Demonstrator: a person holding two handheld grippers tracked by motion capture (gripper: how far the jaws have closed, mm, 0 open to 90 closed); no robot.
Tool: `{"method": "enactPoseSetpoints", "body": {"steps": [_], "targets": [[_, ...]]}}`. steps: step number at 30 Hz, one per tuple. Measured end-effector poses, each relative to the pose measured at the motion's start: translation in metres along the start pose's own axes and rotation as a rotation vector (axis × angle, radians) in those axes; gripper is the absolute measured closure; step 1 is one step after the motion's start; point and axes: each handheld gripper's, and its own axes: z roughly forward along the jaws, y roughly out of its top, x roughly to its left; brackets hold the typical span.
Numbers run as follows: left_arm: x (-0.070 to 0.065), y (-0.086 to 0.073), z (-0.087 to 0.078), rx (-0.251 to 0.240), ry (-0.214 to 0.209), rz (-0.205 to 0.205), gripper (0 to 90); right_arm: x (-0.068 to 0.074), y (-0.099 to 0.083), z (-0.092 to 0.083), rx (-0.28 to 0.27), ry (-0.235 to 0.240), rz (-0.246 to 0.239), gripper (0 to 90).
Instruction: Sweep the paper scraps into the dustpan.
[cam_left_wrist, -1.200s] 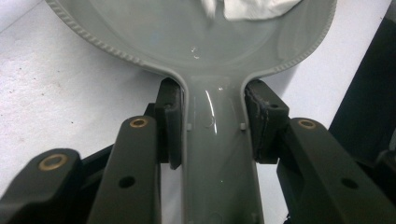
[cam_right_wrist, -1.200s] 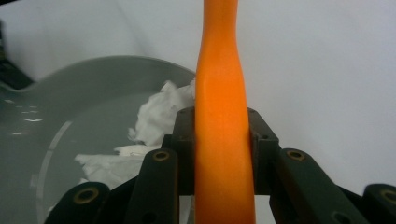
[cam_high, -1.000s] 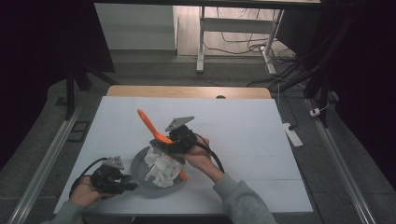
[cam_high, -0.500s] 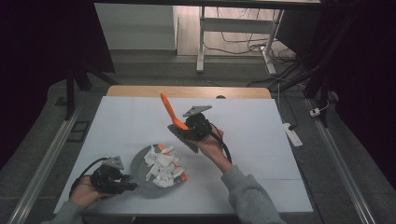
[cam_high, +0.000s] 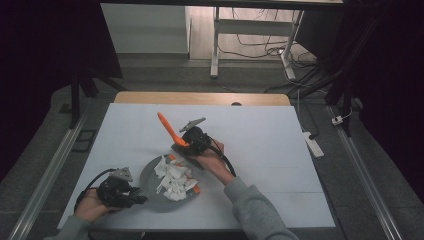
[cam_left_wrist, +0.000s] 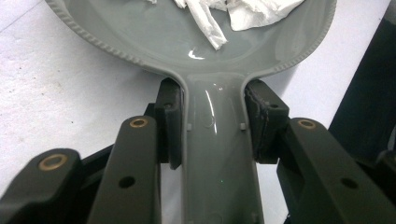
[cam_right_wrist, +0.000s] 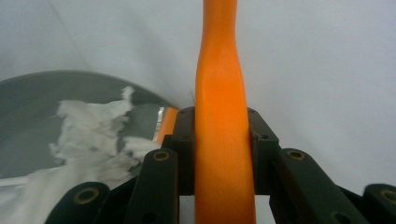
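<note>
The tabletop (cam_high: 260, 135), covered in white, is filling the middle of the high view, with a strip of bare wood showing along its upper edge. On it, in the lower left part of that frame, a grey pan (cam_high: 150, 181) is lying flat, and its handle is reaching toward the lower left. Torn pieces of white paper (cam_high: 175, 177) are sitting piled in the pan, spreading across its right half. In the left gripper view the pan's rim (cam_left_wrist: 93, 39) is curving across the top of the frame, scraps of the paper (cam_left_wrist: 205, 23) are lying inside it, and the grey handle (cam_left_wrist: 217, 154) is running down the centre. The left gripper (cam_high: 131, 196), in the lower left of the high view, is clamping that handle; its pads (cam_left_wrist: 170, 123) are pressing against both sides of it, close to where it joins the pan. An orange spatula (cam_high: 169, 131) is sticking up and to the left just above the centre of the high view, tilting over the pan's upper right edge, with an orange part also lying low against the paper. The right gripper (cam_high: 186, 145) is gripping the spatula's handle tightly, and in the right gripper view that orange handle (cam_right_wrist: 223, 140) is rising straight up the middle of the frame between the two black jaws, with the pan and its paper (cam_right_wrist: 88, 135) at the lower left.
</note>
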Motion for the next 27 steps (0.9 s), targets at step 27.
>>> {"method": "enactPoseSetpoints", "body": {"steps": [27], "targets": [[-0.001,-0.002,0.002,-0.007,0.004,0.001,61.7,0.033,-0.003,-0.045,-0.121,0.078,-0.022,70.4]]}}
